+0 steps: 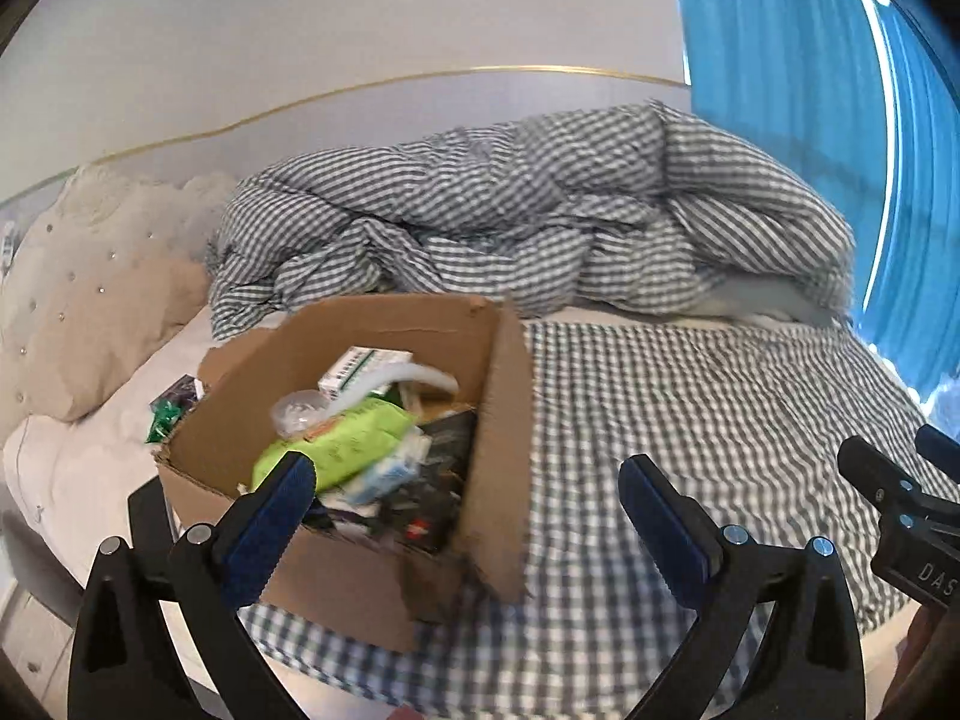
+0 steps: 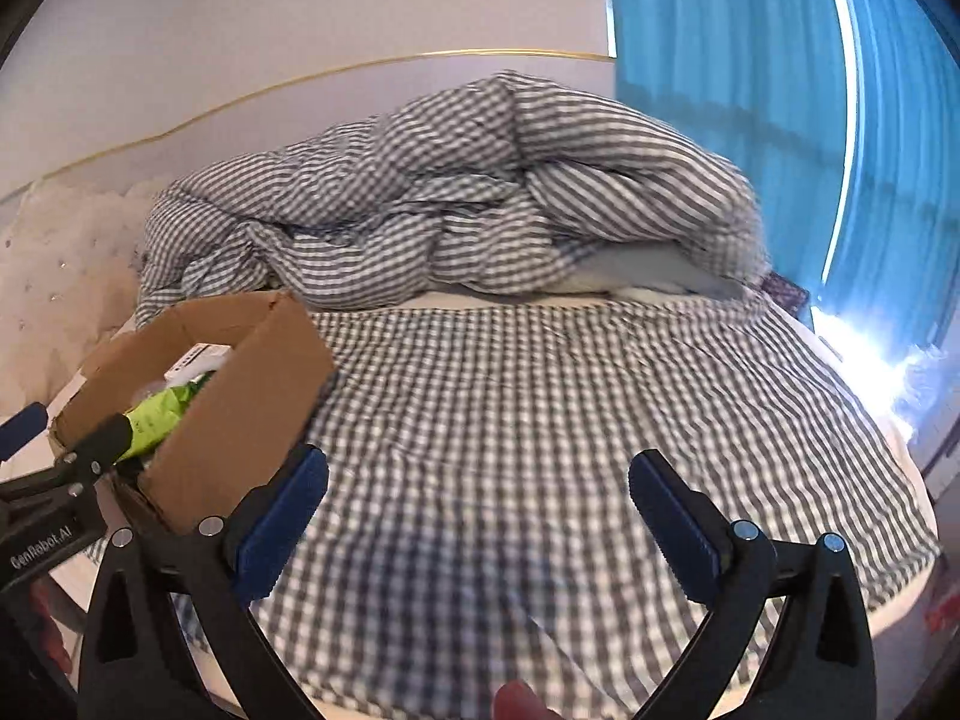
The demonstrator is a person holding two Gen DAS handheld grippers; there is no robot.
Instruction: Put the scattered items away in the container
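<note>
Room: bedroom with pale wall, bed (image 2: 540, 420) under grey-white checked sheet, blue curtain (image 1: 780, 90) at right.
Far left: beige tufted headboard cushion (image 1: 90, 300); green packet (image 1: 165, 414) on white bedding, just beside the box, outside it.
Container: brown cardboard box (image 1: 372, 594) on left part of bed, flaps up, open at top.
Inside box: lime green pouch (image 1: 348, 444), white carton (image 1: 360, 366), clear plastic piece (image 1: 300, 411), dark packets lower down, blurred.
Left tongs (image 1: 468, 510): spread wide, holding nothing, above near edge of box.
Middle back: crumpled checked duvet (image 2: 450, 198) against wall.
Right tongs (image 2: 480, 510): spread wide, holding nothing, over bare checked sheet, right of box.
</note>
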